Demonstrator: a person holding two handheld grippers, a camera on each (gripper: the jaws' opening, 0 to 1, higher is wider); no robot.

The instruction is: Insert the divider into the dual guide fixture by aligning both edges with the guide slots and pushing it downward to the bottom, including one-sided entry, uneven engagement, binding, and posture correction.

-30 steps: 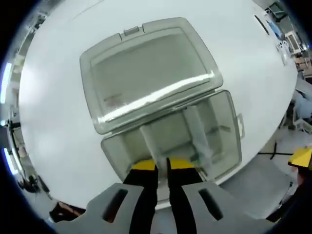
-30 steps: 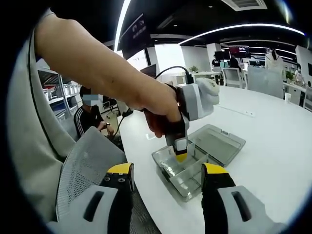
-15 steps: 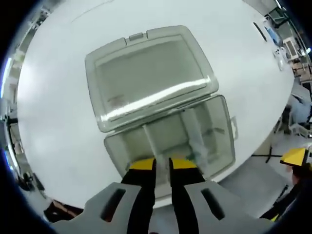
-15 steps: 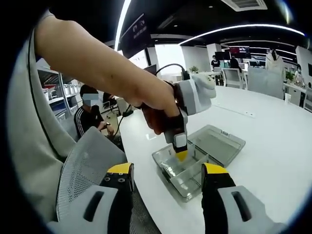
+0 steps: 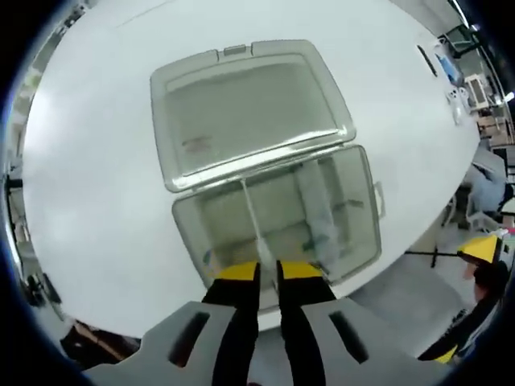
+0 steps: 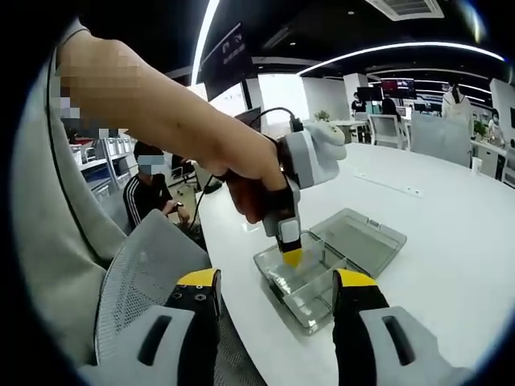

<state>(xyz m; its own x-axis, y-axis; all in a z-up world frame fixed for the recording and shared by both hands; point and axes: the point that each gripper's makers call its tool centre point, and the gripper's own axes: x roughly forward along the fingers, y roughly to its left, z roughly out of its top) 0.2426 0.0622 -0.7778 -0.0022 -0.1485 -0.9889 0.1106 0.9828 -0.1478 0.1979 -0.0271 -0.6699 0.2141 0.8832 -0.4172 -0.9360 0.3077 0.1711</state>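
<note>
Divider (image 5: 251, 211): thin clear plate, upright in the open box (image 5: 354, 233) on the white worktop (image 5: 88, 201), pinched at its top edge by my L gripper (image 5: 268, 270), fingers nearly closed. I judge it light, stiff, slippery, so hold near mid-edge. Slot engagement is unreadable through clear plastic; R gripper (image 6: 275, 281) hangs back, fingers spread, empty.

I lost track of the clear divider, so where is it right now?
In the left gripper view the divider stands in the clear box, pinched by the left gripper, near the open lid on the white table.
</note>
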